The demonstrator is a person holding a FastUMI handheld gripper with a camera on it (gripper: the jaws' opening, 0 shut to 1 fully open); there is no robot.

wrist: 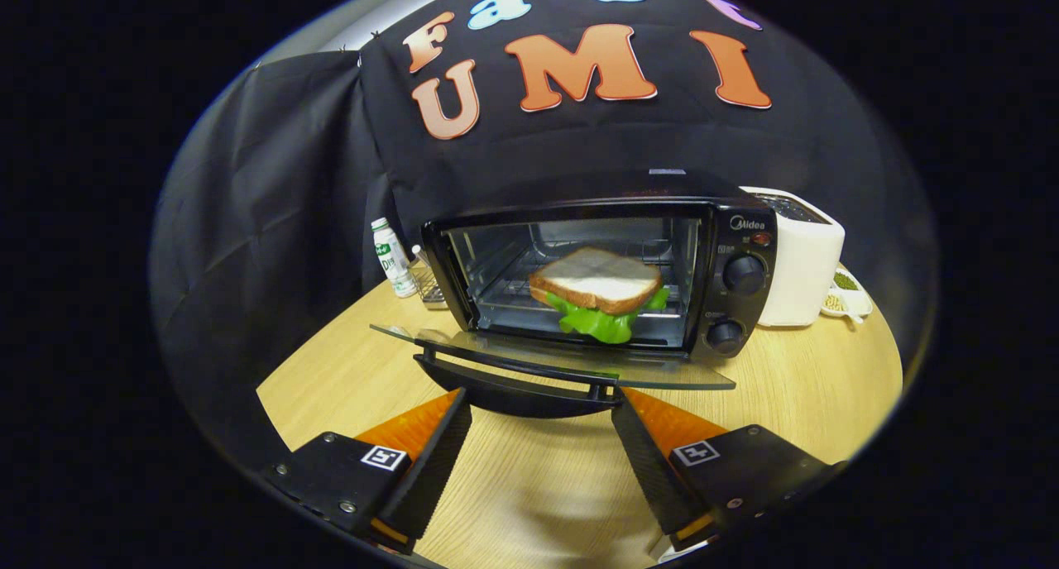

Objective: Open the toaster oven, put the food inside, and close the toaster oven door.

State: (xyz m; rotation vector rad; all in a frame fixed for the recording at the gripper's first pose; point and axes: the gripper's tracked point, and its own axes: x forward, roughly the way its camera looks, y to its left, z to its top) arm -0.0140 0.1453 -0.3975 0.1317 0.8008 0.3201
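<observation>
Now the gripper (542, 404), spread and empty, is being held under the toaster oven's lowered door handle (517, 384); lifting should be done evenly.

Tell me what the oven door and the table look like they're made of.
Toaster oven door, hanging open just ahead of the open gripper: clear glass, likely, as the table shows through it. Table: pale wood or wood-look laminate, with visible grain.
</observation>
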